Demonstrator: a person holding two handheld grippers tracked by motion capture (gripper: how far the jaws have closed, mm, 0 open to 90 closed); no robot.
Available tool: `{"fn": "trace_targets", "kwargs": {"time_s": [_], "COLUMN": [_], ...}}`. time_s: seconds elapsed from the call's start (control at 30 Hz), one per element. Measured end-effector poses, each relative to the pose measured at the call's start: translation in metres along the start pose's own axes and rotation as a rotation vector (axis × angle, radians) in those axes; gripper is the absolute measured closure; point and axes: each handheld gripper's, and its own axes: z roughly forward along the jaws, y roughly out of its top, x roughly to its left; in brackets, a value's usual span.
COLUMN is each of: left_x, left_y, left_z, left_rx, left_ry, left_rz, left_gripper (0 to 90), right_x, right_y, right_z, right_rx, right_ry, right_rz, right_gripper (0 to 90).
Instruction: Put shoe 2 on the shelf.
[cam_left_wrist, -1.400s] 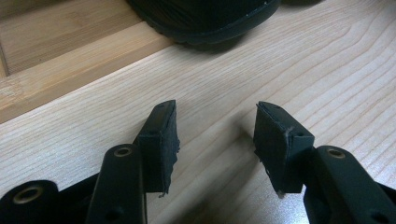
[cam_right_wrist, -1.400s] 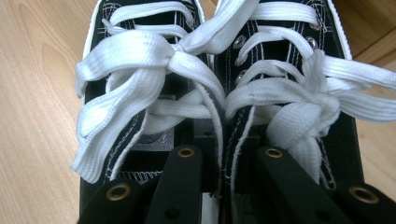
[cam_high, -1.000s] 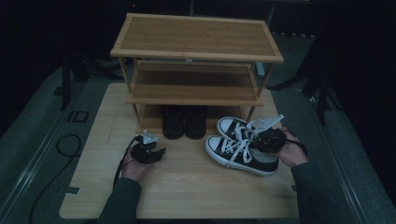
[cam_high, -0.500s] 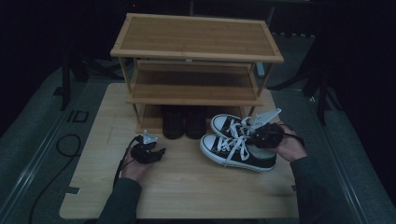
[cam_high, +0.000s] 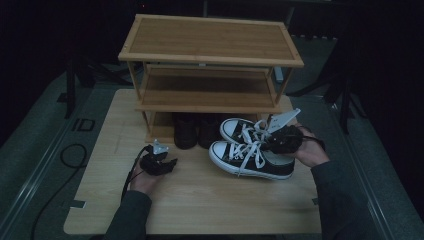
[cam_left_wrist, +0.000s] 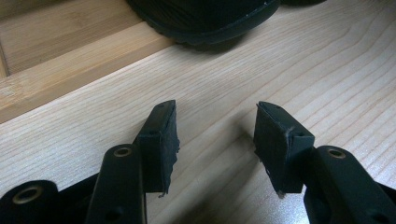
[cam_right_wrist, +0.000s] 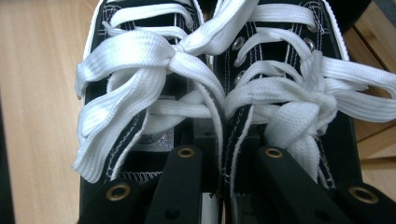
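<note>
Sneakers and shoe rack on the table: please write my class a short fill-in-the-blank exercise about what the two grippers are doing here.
1. The right gripper is shut on the inner sides of the two black sneakers, whose laces are ____ in colour.
2. The left gripper has open jaws with ____ between them.
3. The dark boots stand under the lowest shelf of the ____ shoe rack.

Missing words: white; nothing; wooden
</note>
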Motion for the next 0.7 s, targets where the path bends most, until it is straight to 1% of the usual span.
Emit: {"fn": "trace_targets", "kwargs": {"time_s": [0.13, 0.23, 0.37, 0.63, 0.7], "left_x": [0.0, 0.0, 0.0, 0.0, 0.0], "left_y": [0.0, 0.0, 0.0, 0.0, 0.0], "left_z": [0.0, 0.0, 0.0, 0.0, 0.0], "left_rx": [0.0, 0.0, -0.001, -0.001, 0.0], "left_ry": [0.0, -0.001, -0.001, -0.001, 0.0], "left_rz": [-0.002, -0.001, -0.001, 0.0, 0.001], "left_gripper": [49.5, 49.5, 49.5, 49.5, 49.4], "right_x": [0.001, 0.002, 0.003, 0.004, 0.004], "right_y": [0.005, 0.009, 0.016, 0.025, 0.027], "right_z": [-0.003, -0.004, -0.004, -0.004, -0.005], "right_rx": [-0.005, -0.007, 0.007, -0.012, -0.022], "right_ry": [0.009, 0.007, 0.014, 0.034, 0.049], "right_rz": [-0.012, -0.026, -0.042, -0.061, -0.063], "right_gripper": [85.0, 85.0, 84.9, 85.0, 84.9]}}
